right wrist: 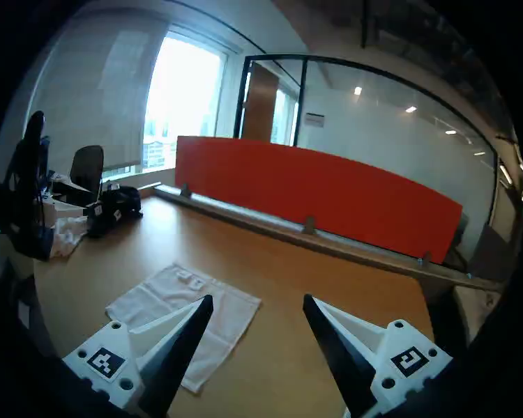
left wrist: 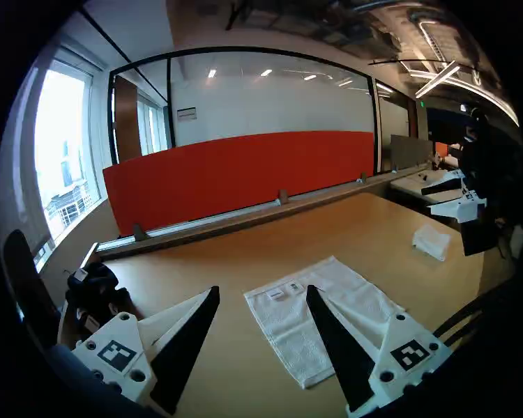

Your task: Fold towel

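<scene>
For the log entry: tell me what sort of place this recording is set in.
Probably an open-plan office: a long light wooden desk backed by a red divider panel, a black-framed glass partition wall behind it, and a black office chair.

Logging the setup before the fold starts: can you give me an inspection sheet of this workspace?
Surface: light brown wooden desk.
Job's things: white towel lying flat and unfolded, with a label patch near its far edge.
Clutter: small white cloth farther along the desk; black object at the other end.
Grippers: left gripper and right gripper both open, holding nothing, above the desk.
Cables: nothing seen.
Surroundings: red divider along the desk's far edge, glass partition behind it, window, office chair.
</scene>
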A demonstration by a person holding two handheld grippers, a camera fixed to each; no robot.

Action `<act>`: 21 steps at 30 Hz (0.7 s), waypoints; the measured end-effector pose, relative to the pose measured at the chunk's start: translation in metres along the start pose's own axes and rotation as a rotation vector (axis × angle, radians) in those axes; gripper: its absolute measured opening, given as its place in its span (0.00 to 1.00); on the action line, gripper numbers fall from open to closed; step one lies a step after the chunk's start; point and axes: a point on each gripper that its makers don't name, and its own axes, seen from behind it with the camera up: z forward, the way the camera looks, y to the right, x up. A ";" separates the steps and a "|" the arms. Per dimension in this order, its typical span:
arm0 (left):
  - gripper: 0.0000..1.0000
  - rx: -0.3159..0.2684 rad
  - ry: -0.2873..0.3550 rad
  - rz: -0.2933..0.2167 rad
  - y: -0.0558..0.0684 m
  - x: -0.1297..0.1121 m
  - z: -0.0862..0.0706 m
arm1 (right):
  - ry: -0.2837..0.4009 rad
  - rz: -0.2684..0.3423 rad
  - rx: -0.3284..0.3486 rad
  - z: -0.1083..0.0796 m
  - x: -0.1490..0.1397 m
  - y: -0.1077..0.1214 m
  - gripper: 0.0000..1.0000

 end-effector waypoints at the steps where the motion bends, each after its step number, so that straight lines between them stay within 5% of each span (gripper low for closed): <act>1: 0.92 -0.007 -0.011 0.010 0.002 -0.004 0.001 | -0.012 -0.009 0.012 0.001 -0.004 -0.003 1.00; 11: 0.92 -0.075 -0.122 0.069 0.028 -0.058 0.013 | -0.087 -0.068 0.129 0.011 -0.036 -0.037 1.00; 21: 0.92 -0.125 -0.195 0.089 0.043 -0.095 0.025 | -0.152 -0.082 0.177 0.025 -0.067 -0.051 1.00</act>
